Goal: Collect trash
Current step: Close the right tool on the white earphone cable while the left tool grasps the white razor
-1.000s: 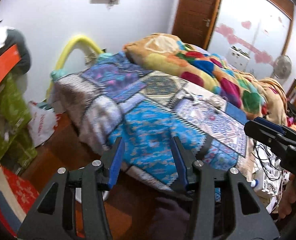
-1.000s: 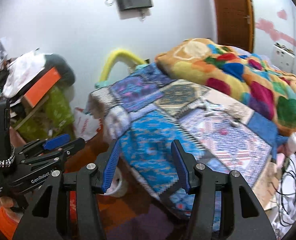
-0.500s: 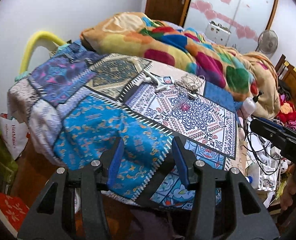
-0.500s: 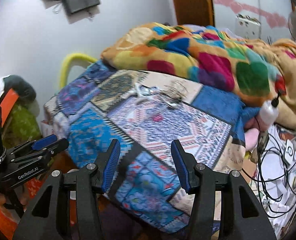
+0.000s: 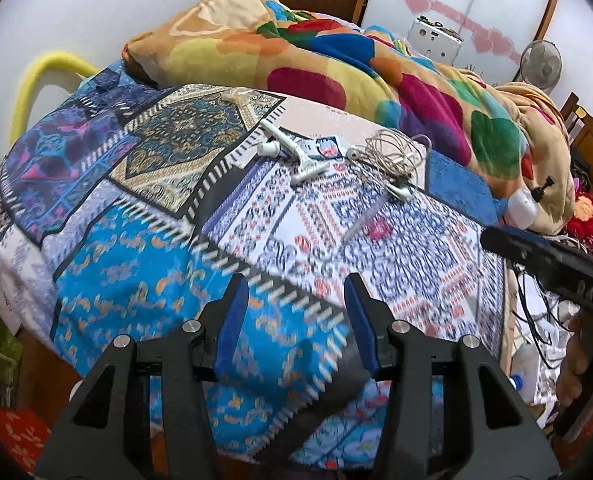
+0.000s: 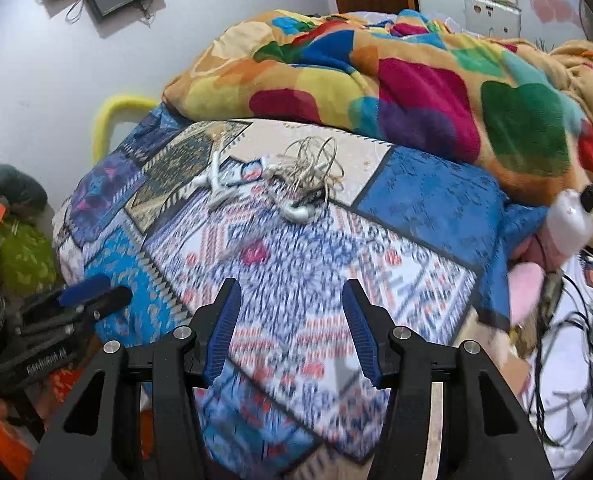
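Small items lie on the patchwork bedspread [image 5: 144, 240]: white plastic pieces [image 5: 292, 152], a tangle of earphone cable [image 5: 392, 154], a thin clear strip [image 5: 362, 216] and a crumpled scrap [image 5: 236, 96]. The right wrist view shows the white pieces [image 6: 216, 184] and the cable tangle [image 6: 312, 168] too. My left gripper [image 5: 296, 320] is open and empty over the bed's near edge. My right gripper [image 6: 290, 328] is open and empty, also short of the items. Each gripper shows in the other's view, the right one [image 5: 544, 256] and the left one [image 6: 84, 300].
A colourful blanket [image 5: 336, 60] is heaped at the back of the bed. A white bottle [image 6: 572, 216] and a mass of cables [image 6: 568, 360] sit at the bed's right side. A yellow padded rail [image 5: 40, 76] and bags [image 6: 20, 256] stand on the left.
Both grippers have swung right and moved up over the bed, bringing the items on the bedspread closer and more central. Both stay open.
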### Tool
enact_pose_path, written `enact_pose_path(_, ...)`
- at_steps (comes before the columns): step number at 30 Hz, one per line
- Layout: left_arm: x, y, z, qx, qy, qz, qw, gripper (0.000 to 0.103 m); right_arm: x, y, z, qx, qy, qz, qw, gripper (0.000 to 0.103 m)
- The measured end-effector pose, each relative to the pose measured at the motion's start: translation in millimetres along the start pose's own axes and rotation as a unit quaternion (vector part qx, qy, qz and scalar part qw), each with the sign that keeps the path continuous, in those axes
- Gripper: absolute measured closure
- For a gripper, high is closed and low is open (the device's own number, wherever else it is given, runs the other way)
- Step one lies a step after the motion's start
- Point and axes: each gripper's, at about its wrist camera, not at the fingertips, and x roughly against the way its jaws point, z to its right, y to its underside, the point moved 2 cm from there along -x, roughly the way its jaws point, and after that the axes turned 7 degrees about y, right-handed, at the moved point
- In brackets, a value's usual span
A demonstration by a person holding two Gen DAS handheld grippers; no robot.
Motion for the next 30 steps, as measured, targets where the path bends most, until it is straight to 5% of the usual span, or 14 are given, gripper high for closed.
enact_pose_path(15, -86.4, -64.8, -17.6, 0.031, 0.017, -0.008, 0.9994, 0.054, -99.5, -66.5, 11.5, -0.042, -0.021, -0.030, 0.998, 0.054)
enact_pose_path(21, -116.9, -82.2, -12.6, 0.040, 0.018, -0.012, 0.9989, 0.054, -107.7, -63.9, 9.9, -0.031, -0.038, -0.030, 0.998, 0.091)
enact_pose_path(27, -121.1, -84.5, -7.1, 0.041, -0.004, 0.011, 0.9991, 0.055, -87.2, -70.4, 17.1, -0.037, -0.047, 0.008, 0.998, 0.093)
enact_pose_path(30, -120.3, -81.1, -5.2, 0.029, -0.008, 0.014, 0.9995, 0.069, -69.6, -70.7, 16.7, -0.023, -0.035, 0.029, 0.999, 0.093)
